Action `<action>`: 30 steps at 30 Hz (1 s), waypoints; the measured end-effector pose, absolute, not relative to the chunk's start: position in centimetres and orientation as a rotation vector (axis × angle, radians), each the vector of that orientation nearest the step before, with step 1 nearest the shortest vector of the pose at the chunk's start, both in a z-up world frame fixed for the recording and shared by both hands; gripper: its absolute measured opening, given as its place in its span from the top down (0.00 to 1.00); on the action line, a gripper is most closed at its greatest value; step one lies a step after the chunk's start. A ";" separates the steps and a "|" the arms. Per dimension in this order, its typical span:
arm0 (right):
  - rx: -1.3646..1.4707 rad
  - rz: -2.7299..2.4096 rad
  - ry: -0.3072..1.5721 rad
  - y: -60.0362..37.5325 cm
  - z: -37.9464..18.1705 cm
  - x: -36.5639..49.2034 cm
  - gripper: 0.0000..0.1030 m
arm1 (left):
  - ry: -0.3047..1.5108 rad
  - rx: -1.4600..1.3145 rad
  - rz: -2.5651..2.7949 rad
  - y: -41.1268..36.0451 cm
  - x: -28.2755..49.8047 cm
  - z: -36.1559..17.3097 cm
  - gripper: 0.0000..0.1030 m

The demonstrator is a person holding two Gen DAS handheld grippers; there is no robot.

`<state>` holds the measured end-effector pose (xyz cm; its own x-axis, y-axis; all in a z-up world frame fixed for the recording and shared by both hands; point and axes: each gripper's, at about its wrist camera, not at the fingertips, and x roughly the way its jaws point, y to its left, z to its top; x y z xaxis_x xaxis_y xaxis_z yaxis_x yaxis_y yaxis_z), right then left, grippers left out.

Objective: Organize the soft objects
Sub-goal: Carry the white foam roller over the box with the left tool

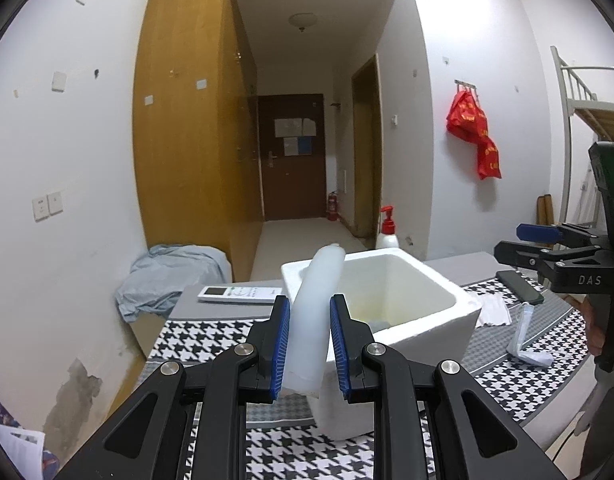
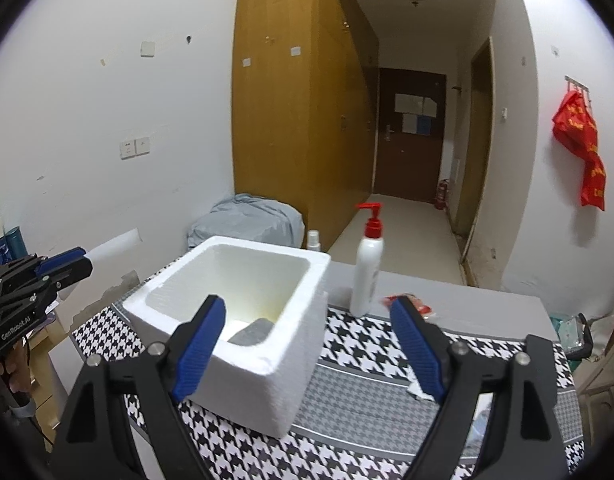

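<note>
The left hand-held gripper [image 1: 309, 340] is pinching a white foam roll [image 1: 313, 312] beside the foam box [image 2: 243, 320]; the right hand-held gripper [image 2: 307, 344] is hovering spread

Left wrist cam sat low and close behind the foam box [image 1: 391, 304], facing down the hallway to the door [image 1: 293, 156], box at lower center. Right wrist cam looked the same way from further right, box [image 2: 243, 320] at lower left. Both shared the box, door, wardrobe [image 1: 187, 128] and red bag [image 1: 473, 132], and each caught the other gripper at its frame edge.
</note>
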<state>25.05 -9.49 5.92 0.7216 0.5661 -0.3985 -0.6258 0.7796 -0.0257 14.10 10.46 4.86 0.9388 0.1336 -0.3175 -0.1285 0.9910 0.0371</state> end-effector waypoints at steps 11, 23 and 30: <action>-0.118 0.570 0.374 -13.6 5.9 24.9 0.07 | 0.330 0.033 0.076 8.6 16.2 5.5 0.78; -0.152 0.516 0.397 -15.2 4.6 24.3 0.07 | 0.354 0.038 0.019 7.6 18.1 5.2 0.78; -0.144 0.484 0.406 -16.4 4.0 24.1 0.07 | 0.371 0.044 -0.006 7.0 19.2 5.0 0.78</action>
